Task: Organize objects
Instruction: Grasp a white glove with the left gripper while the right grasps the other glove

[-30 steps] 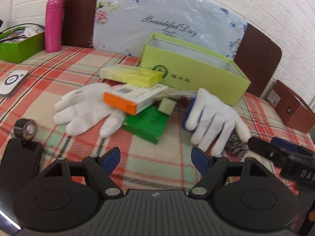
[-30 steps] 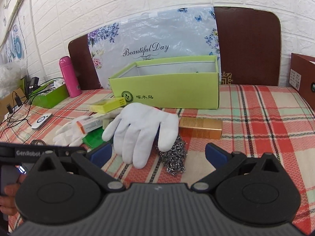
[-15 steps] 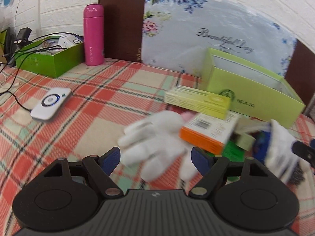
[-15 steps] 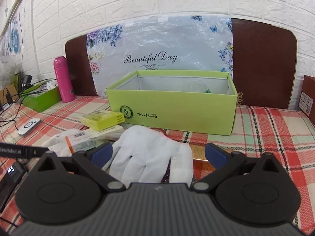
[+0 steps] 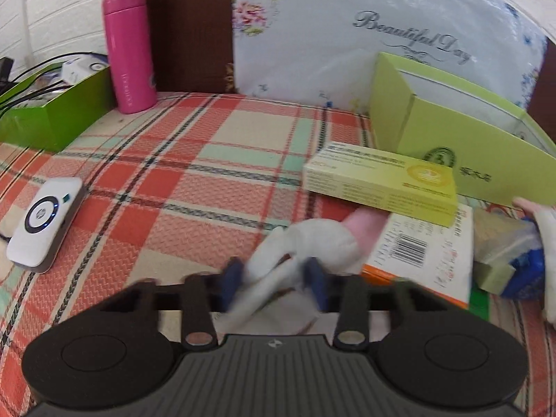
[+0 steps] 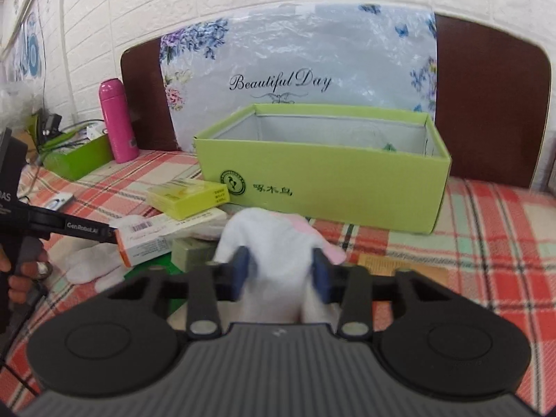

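Observation:
Two white gloves lie among small boxes on the checked tablecloth. In the left wrist view my left gripper (image 5: 274, 283) is closing, its blue pads pinching the bunched fingers of the left glove (image 5: 312, 239). That glove's cuff runs under a yellow box (image 5: 378, 180) and a white-and-orange box (image 5: 424, 253). In the right wrist view my right gripper (image 6: 279, 272) is closing too, and its pads squeeze the right glove (image 6: 274, 236) from both sides. The open lime-green box (image 6: 330, 180) stands just behind that glove.
A pink bottle (image 5: 128, 45), a green tray with cables (image 5: 52, 114) and a white round-dial device (image 5: 43, 220) sit to the left. A gold box (image 6: 399, 266) lies at the right gripper's right. A person's hand (image 6: 21, 271) holds the left gripper. A floral bag leans against brown chair backs.
Both grippers have gone from wide open to closed around a glove. The left gripper swung left and forward to its glove; the right one moved in over the other glove.

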